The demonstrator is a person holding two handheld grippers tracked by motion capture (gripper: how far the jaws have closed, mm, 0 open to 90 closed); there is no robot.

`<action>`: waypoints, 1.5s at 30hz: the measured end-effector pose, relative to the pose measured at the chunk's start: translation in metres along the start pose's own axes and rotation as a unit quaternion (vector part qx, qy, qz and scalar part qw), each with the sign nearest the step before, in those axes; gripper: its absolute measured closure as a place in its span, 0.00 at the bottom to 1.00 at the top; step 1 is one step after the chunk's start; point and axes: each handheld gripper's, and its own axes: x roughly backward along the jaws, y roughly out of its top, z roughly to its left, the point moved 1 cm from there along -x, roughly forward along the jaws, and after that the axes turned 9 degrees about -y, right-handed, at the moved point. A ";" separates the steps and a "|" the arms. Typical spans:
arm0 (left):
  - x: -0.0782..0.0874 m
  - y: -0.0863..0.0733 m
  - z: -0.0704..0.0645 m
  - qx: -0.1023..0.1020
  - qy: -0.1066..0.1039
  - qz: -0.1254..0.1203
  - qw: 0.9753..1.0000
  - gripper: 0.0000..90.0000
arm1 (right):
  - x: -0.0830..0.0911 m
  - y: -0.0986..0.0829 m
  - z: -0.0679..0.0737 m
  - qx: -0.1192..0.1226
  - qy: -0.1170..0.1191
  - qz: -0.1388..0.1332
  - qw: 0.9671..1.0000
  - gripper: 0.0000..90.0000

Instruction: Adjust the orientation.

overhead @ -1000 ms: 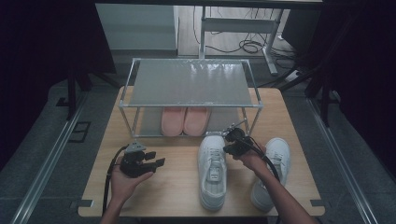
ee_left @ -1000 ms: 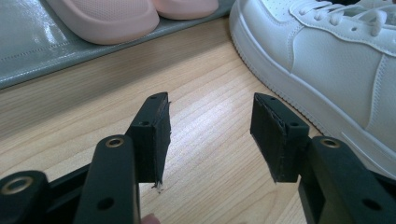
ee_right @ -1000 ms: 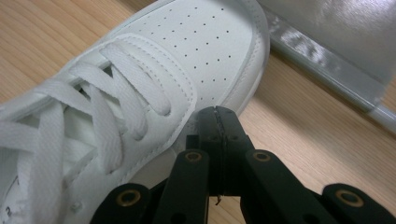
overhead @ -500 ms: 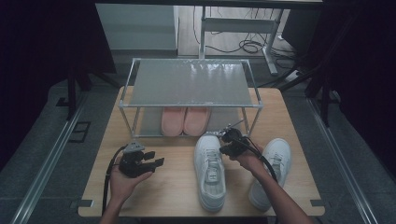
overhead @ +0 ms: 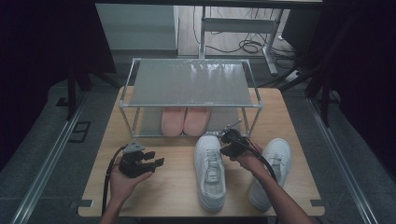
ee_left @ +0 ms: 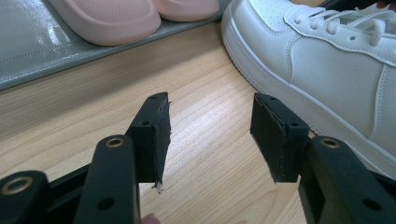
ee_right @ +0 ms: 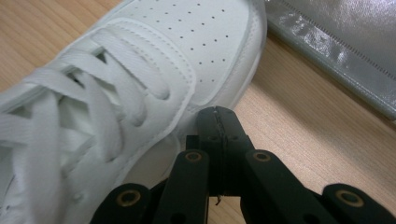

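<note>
Displacement of the left white sneaker (overhead: pixel 209 169) is the change over the last second: in the high view it now lies farther toward 9 o'clock and slightly toward 12 o'clock, so that its toe sits just beside the lower shelf of the shoe rack (overhead: pixel 190 83). The right gripper (overhead: pixel 232 143) has travelled with it and rests against the shoe's side near the toe. In the right gripper view its jaws are pressed together with nothing between them, touching the sneaker's sole edge (ee_right: pixel 243 70); the shoe is being pushed, not gripped.

The left gripper (overhead: pixel 154 162) hovers over the worktop (overhead: pixel 173 196) at 9 o'clock of the sneaker, jaws apart and empty.

The second white sneaker (overhead: pixel 271 170) lies at 3 o'clock, well apart. Pink slippers (overhead: pixel 184 120) occupy the lower shelf.

Judgement: the sneaker is being aligned for shelving; a proper grasp appears necessary next.
</note>
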 end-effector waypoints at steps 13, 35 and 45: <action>-0.001 0.000 -0.001 0.000 -0.001 0.001 1.000 0.54 | 0.000 0.006 0.015 0.015 0.015 -0.011 1.000 1.00; 0.000 0.000 0.000 -0.001 0.001 0.002 1.000 0.54 | 0.003 0.011 0.036 0.045 0.062 -0.030 0.997 1.00; 0.001 -0.001 0.001 0.001 0.003 0.000 1.000 0.54 | 0.014 0.005 0.030 0.041 0.063 -0.044 0.996 1.00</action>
